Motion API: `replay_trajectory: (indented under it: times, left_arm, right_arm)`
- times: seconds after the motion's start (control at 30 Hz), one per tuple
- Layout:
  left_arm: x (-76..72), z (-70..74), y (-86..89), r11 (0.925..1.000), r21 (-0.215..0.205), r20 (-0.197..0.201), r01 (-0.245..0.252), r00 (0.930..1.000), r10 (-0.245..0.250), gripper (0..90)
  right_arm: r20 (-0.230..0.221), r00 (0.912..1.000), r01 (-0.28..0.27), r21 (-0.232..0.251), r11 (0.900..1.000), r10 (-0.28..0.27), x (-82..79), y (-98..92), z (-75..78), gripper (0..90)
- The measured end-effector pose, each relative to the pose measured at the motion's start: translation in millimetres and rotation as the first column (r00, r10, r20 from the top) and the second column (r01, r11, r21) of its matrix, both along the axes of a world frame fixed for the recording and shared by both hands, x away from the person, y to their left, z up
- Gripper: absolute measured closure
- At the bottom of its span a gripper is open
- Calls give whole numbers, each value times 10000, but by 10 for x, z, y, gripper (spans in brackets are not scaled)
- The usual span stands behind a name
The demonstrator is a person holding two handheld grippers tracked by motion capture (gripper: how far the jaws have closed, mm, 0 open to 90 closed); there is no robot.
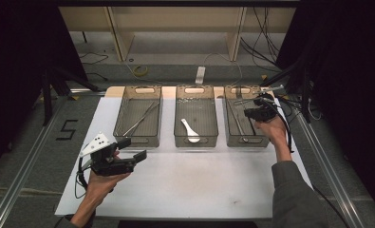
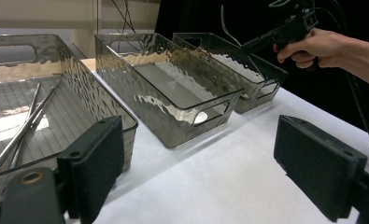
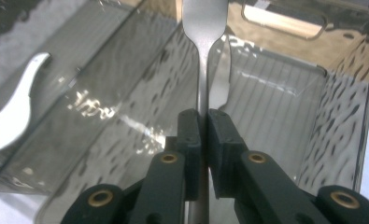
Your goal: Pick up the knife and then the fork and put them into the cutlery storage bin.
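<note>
Our right gripper [image 3: 202, 126] has its fingers clamped on a metal utensil [image 3: 203, 28] above the right bin [image 1: 232, 135], not yet released; the left gripper [image 2: 196, 168] waits with fingers apart over the worktop [image 1: 199, 185].

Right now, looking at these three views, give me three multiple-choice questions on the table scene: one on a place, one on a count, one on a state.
1. Where does the white spoon lie?
A. left bin
B. middle bin
C. on the paper

2. How many clear bins stand in the row?
A. two
B. three
C. four

3. How do the right gripper fingers stand?
A. shut on a metal utensil
B. wide open
C. shut on nothing

Answers: 1 B, the high view shows it in the middle bin. 2 B, the high view shows three side by side. 3 A, the right gripper view shows them pinching the metal utensil handle over the right bin.
</note>
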State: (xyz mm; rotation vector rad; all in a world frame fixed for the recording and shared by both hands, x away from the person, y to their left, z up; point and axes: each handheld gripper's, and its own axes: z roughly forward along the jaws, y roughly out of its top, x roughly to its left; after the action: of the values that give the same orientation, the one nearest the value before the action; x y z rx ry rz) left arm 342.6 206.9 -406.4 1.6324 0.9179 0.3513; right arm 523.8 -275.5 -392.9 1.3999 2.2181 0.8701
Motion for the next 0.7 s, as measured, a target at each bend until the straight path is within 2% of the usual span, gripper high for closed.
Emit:
replay_trajectory:
  times: [0.53,0.7]
  left_arm:
    - [-8,2,4,10000,52,48,19,10000,-20,157]
    - [-11,4,0,10000,61,53,31,10000,-31,157]
  right_arm:
    - [-354,9992,185,-117,9998,-189,27,26,-118,845]
    - [-752,9958,511,-209,9985,-526,36,5,-208,819]
